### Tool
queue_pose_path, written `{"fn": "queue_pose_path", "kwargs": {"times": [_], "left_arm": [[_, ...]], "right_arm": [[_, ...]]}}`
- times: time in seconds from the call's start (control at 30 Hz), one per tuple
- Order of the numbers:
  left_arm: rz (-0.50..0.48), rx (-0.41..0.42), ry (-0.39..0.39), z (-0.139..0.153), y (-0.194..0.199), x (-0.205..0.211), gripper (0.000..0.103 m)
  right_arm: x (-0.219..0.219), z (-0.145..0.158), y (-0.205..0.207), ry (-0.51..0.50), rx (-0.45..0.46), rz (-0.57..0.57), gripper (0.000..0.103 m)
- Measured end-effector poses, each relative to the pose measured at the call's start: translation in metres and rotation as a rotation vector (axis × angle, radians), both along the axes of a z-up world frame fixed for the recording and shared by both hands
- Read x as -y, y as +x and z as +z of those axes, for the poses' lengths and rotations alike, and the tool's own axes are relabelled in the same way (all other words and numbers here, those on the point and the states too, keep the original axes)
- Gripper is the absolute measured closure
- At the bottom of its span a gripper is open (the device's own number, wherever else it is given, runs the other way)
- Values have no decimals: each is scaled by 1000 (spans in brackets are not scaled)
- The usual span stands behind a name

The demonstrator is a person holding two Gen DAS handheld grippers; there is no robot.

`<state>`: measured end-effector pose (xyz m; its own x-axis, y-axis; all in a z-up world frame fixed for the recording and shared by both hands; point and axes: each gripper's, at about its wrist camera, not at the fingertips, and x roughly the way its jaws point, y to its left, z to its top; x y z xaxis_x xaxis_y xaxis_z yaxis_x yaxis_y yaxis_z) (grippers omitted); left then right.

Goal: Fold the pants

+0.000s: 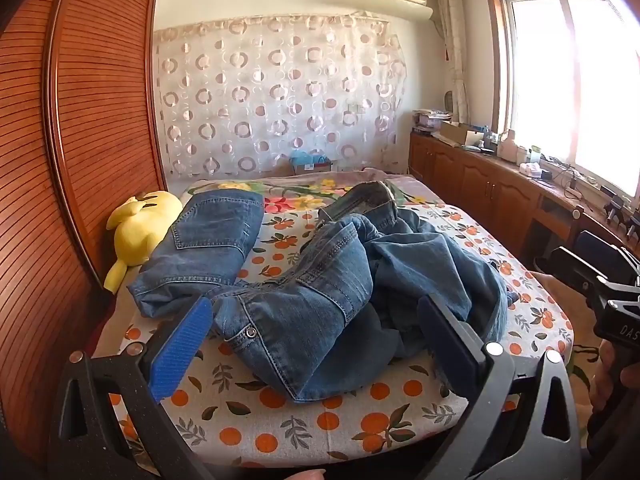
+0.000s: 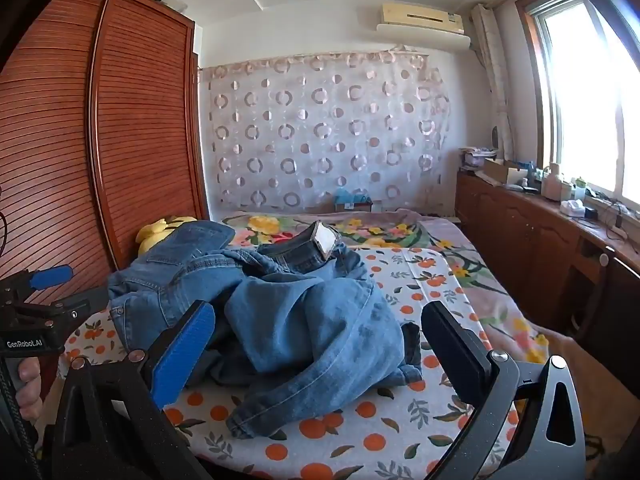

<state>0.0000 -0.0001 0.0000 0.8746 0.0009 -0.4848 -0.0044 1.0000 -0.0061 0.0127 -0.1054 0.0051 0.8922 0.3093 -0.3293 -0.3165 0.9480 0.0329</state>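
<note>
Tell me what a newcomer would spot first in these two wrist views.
First the heap of crumpled jeans in the middle of the bed, lying between the wide-open fingers of the left gripper and the right gripper. Next a folded pair of jeans further back on the left, with a yellow plush toy beside it against the wooden wardrobe.

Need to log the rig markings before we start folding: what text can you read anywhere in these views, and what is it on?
"GenRobot.AI": on the left gripper body, seen from the right wrist.
"DAS": on the right gripper body, cut off by the frame edge.
White tag inside the jeans waistband: too blurred to read.
</note>
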Motion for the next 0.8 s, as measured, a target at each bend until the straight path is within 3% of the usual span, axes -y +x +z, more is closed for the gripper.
{"fn": "queue_pose_path", "kwargs": {"times": [0.8], "left_arm": [[-4, 18, 2, 7, -2, 0, 1]], "right_arm": [[-1, 0, -3, -1, 4, 2, 0]]}}
